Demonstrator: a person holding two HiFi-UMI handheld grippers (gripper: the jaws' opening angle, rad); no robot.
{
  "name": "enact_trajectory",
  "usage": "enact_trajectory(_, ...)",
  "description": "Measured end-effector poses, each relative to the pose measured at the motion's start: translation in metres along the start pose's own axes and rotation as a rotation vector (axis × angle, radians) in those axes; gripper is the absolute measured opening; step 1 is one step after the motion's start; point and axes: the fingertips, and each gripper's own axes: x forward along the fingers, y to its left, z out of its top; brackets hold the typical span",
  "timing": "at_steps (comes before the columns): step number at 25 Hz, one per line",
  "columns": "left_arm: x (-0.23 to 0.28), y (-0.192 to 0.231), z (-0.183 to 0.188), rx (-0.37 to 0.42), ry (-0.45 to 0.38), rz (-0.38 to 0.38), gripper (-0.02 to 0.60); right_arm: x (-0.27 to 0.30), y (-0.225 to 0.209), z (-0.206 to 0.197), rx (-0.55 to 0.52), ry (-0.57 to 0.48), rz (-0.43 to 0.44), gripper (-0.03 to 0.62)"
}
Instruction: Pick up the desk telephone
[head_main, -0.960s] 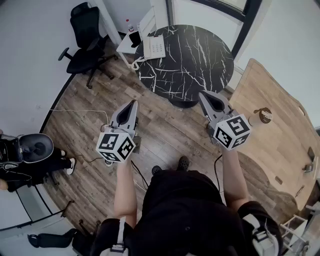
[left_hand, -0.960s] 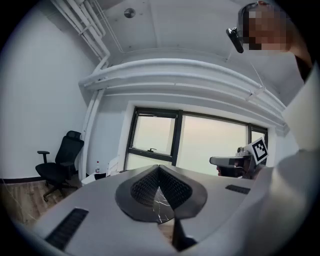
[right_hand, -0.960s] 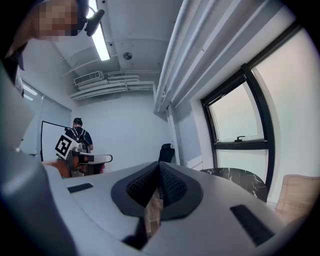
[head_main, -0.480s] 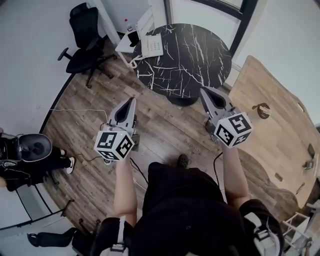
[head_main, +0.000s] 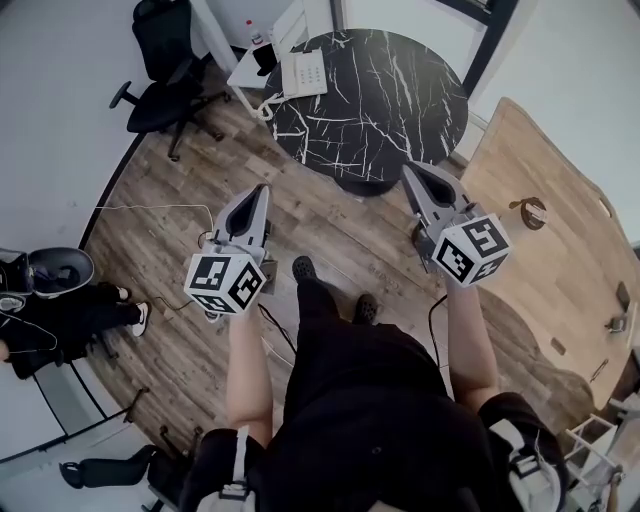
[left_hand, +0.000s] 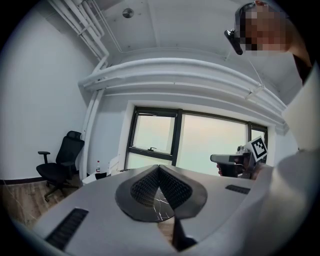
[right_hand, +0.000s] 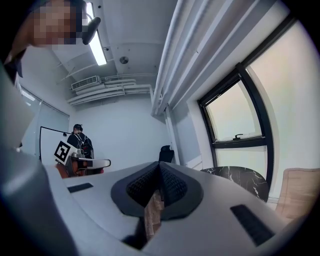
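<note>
The white desk telephone (head_main: 305, 72) lies on the far left part of the round black stone worktop with white veins (head_main: 390, 100). It looks very small in the head view, so its buttons and handset are hard to make out.

The left gripper (head_main: 262, 190) is held over the brown wooden floor (head_main: 330, 230), on the near left side of that worktop. The right gripper (head_main: 408, 170) is close to the worktop's near rim. Both are well apart from the telephone. Each gripper has its jaws pressed together with nothing between them.

In the left gripper view, the left gripper (left_hand: 159, 167) covers most of the black worktop with its own grey body. Only a tiny bit of the veined top peeks through the gap under the tips. In the right gripper view, the right gripper (right_hand: 160, 164) cuts off the worktop's near part.

A black office chair (head_main: 160, 60) stands left of the black worktop, and the picture edge cuts off its top. A pale wooden worktop (head_main: 560, 250) lies to the right. A seated person (head_main: 60, 310) is far to the near left, partly cut off.
</note>
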Motion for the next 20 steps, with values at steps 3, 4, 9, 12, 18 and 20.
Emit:
enact_trajectory(3, 0.008, 0.014, -0.002, -0.002, 0.01, -0.004, 0.015, 0.015, -0.003, -0.003, 0.007, 0.011, -0.006, 0.029)
enact_trajectory(4, 0.011, 0.018, -0.002, -0.001, 0.014, -0.006, 0.015, 0.021, -0.003, -0.004, 0.008, 0.015, -0.007, 0.029)
enact_trajectory(9, 0.031, 0.049, 0.004, -0.009, 0.022, -0.019, 0.015, 0.057, -0.006, 0.005, 0.006, 0.023, -0.017, 0.029)
enact_trajectory(12, 0.047, 0.071, 0.01, -0.002, 0.025, -0.034, 0.015, 0.084, -0.009, 0.01, 0.004, 0.022, -0.031, 0.029)
enact_trajectory(18, 0.081, 0.123, 0.022, -0.004, 0.025, -0.07, 0.015, 0.136, -0.013, 0.022, -0.002, 0.009, -0.06, 0.029)
enact_trajectory(20, 0.091, 0.139, 0.027, -0.005, 0.023, -0.086, 0.015, 0.153, -0.013, 0.025, -0.004, 0.008, -0.072, 0.029)
